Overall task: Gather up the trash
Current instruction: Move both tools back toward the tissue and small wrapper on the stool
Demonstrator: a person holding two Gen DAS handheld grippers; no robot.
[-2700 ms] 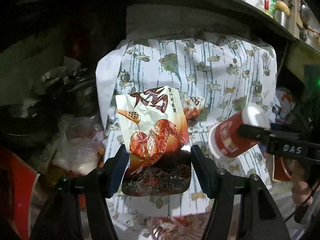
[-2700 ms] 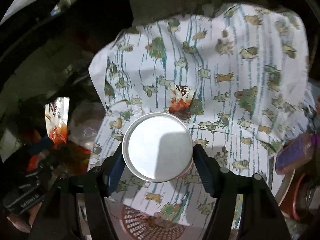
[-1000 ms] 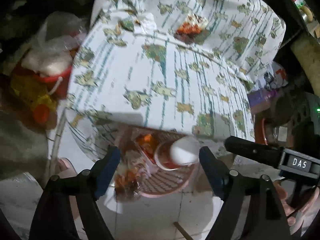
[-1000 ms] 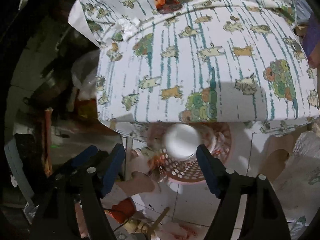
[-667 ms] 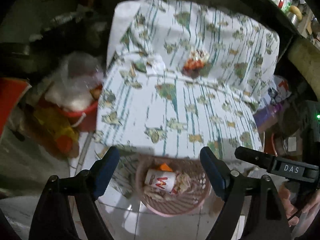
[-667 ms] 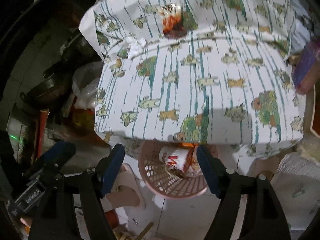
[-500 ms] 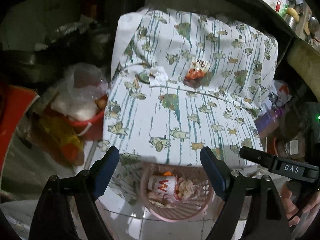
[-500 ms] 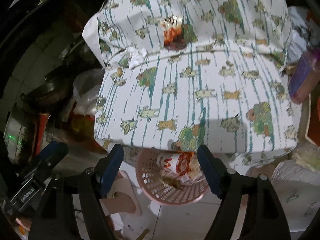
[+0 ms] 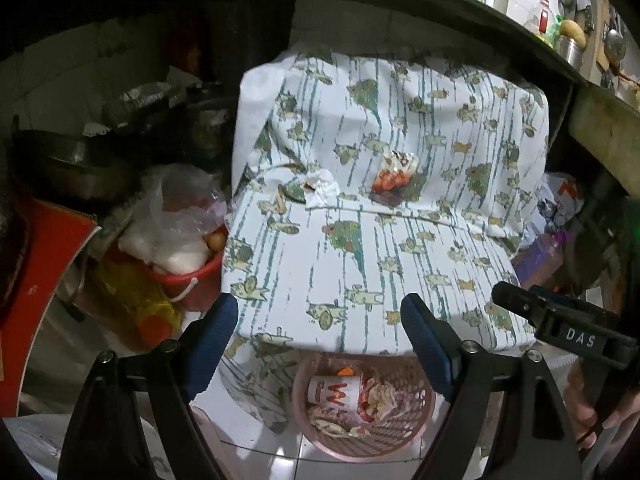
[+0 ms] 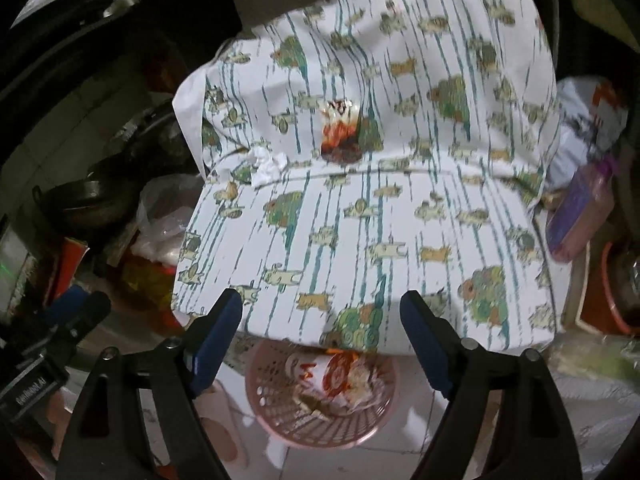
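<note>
Two pieces of trash are left on the patterned cloth [image 9: 400, 248] that covers the table: a crumpled white tissue [image 9: 322, 190] at the far left of the top, and a small red snack wrapper [image 9: 394, 176] just to its right, near the fold where the cloth rises at the back. A red-and-white paper cup [image 9: 334, 392] and other scraps are already seen lying in the pink basket [image 9: 420, 432] on the floor, tucked partly under the near edge of the table.

The left gripper [image 9: 320, 344] is held spread wide with nothing between its blue pads. The right gripper [image 10: 322, 334] is empty too, and its jaws are opening further.

Both remaining pieces are judged light, soft and easily crushed. The wrapper is probably slick foil, so its raised, crinkled upper edge is best pinched; the tissue can be taken at its bunched middle.

A shelf of bottles and pans [image 9: 568, 36] is shown only in the left wrist view, along with the other gripper's black tip. A purple container [image 10: 580, 208] at the right is shown far more clearly in the right wrist view.
</note>
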